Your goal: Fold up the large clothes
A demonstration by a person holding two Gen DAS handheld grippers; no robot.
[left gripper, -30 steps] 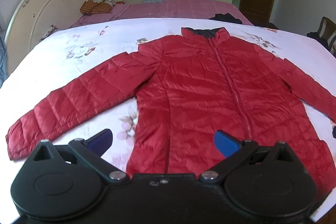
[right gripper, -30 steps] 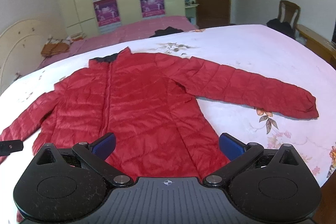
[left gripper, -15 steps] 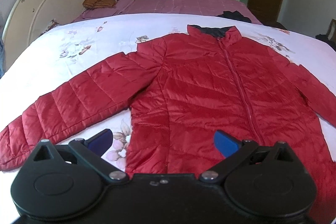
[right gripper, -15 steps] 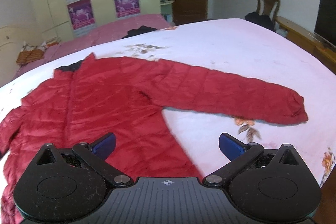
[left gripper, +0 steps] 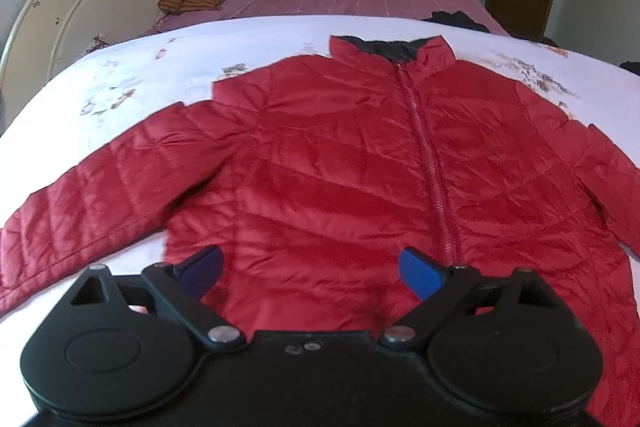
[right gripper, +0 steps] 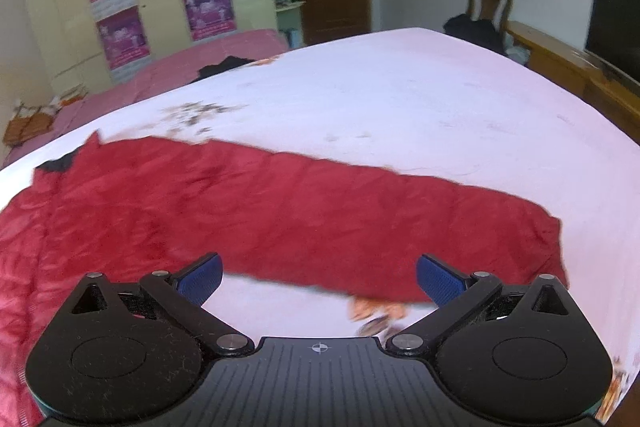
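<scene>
Looking across the bed (left gripper: 168, 39) from its left side to its right, I see the red jacket (left gripper: 340, 163) spread flat on the white floral sheet, zipped, collar toward the far edge and hem at the near edge, both sleeves stretched outward. My left hand-held gripper (left gripper: 308, 269) hangs over the hem on the left half of the body, beside the zip; its jaws are wide but closing, with nothing pinched between the blue pads, only fabric lying below them. The left sleeve (left gripper: 92, 199) slants toward the near left corner. Further right, my right hand-held gripper (right gripper: 318, 277) hovers with jaws wide and empty above bare sheet, just short of the right sleeve (right gripper: 400, 223), whose cuff points at the right edge of the bed.

I judge this to be the approach before the first fold. To do it well, I would bite one quilted layer cleanly at each hold and avoid snagging the sheet. The slick padded shell may slip or spring back, so firm grips matter.
</scene>
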